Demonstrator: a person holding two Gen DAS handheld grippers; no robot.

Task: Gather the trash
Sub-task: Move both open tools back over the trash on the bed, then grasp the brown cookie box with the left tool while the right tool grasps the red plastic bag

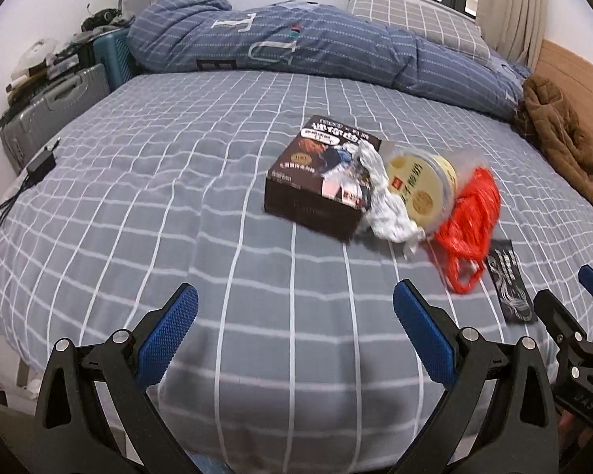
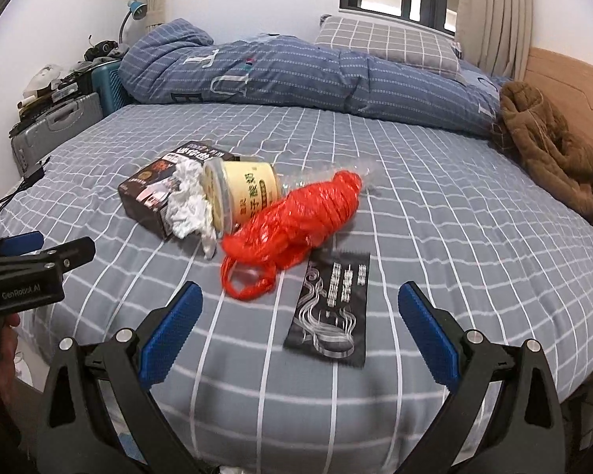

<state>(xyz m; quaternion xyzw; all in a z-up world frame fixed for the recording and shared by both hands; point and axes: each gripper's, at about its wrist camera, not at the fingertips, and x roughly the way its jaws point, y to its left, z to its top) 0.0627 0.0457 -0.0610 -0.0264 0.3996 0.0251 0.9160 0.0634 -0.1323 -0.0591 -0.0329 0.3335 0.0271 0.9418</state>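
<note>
While both grippers gape, red bag (image 2: 296, 221) lies ahead.

Left gripper (image 1: 295, 308), right gripper (image 2: 299, 308): black plastic frames, triangular cut-outs, silver pivot screws. Fingers (image 2: 172, 326) faced with blue knurled pads. "GenRobot.AI" printed white on left gripper body, seen from right wrist.

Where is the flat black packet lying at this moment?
The black packet lies flat on the bed, near its front edge, just right of the red plastic bag; in the right wrist view it sits between the open claw fingers.
</note>
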